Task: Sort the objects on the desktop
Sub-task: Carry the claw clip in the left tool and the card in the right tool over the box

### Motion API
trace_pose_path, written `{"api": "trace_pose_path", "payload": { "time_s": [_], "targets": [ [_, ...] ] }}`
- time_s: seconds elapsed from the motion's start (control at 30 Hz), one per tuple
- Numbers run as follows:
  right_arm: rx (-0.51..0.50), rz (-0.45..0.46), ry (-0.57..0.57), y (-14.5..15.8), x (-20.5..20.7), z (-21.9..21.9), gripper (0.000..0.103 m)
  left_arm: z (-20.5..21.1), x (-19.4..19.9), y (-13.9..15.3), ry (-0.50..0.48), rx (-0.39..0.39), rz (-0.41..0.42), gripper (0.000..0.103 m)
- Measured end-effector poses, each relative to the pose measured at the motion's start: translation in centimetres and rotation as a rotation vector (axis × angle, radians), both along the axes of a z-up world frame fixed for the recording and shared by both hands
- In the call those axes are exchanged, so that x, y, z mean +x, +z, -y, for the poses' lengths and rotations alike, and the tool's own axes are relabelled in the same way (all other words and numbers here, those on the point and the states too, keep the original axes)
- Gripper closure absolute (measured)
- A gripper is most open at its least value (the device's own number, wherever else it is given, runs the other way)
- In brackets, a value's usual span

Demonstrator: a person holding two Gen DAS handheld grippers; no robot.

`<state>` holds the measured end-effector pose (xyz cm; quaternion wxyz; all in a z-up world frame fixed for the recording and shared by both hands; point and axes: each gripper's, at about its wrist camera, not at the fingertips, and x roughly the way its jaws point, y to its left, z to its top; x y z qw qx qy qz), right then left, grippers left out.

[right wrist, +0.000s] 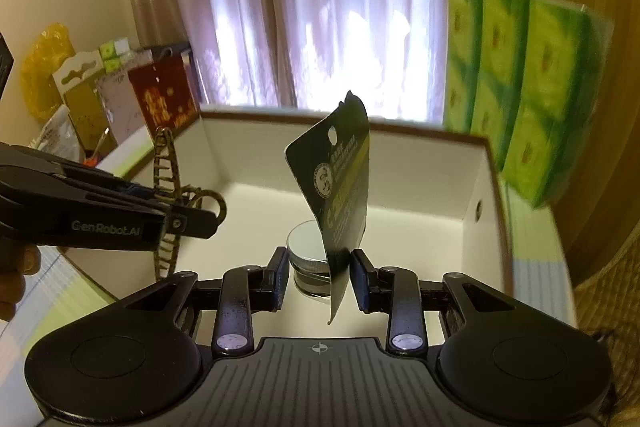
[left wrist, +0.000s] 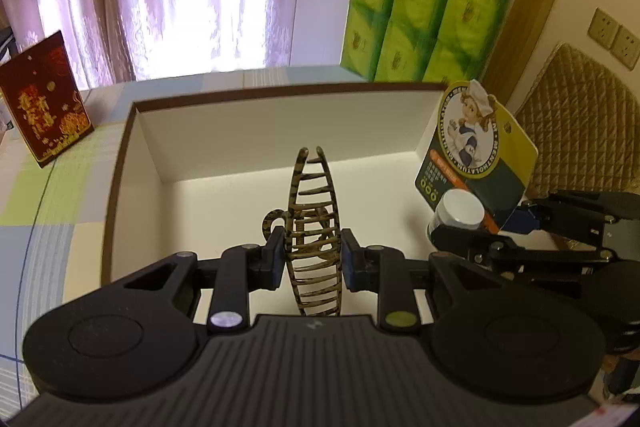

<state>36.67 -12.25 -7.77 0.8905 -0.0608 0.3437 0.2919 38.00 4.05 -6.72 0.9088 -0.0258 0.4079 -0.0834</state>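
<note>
A tortoiseshell hair claw point(left wrist: 314, 195) stands upright between the pads of my left gripper point(left wrist: 313, 259), which is shut on it above the floor of an open white box with a brown rim point(left wrist: 120, 163). In the right wrist view the left gripper point(right wrist: 200, 217) holds the claw point(right wrist: 166, 155) over the box's left side. My right gripper point(right wrist: 320, 277) is shut on a carded jar: a dark backing card point(right wrist: 340, 179) with a small white-lidded jar point(right wrist: 306, 243), hanging over the box point(right wrist: 476, 179). From the left wrist view the card's printed face point(left wrist: 476, 147) shows beside the right gripper point(left wrist: 452, 233).
A stack of green tissue packs point(left wrist: 424, 15) stands behind the box. A red card point(left wrist: 44, 99) leans at the left on the checked tablecloth point(left wrist: 52, 195). A quilted chair back point(left wrist: 580, 131) is at the right. Bags and packets point(right wrist: 80, 91) crowd the far left.
</note>
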Motion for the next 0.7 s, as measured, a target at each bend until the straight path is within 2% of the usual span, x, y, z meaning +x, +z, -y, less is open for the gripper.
{"api": "trace_pose_path", "payload": {
  "time_s": [0.27,0.7],
  "targets": [
    [-0.037,-0.118,0.001,-2.5,2.3,-0.6,0.073,0.0,2.5,-2.8,0.006,-0.007,-0.099,0.08],
    [-0.11,-0.216,0.004,-3.7,4.1,-1.4,0.073,0.6,4.4,-4.8,-0.016,0.042,-0.186,0.08]
  ]
}}
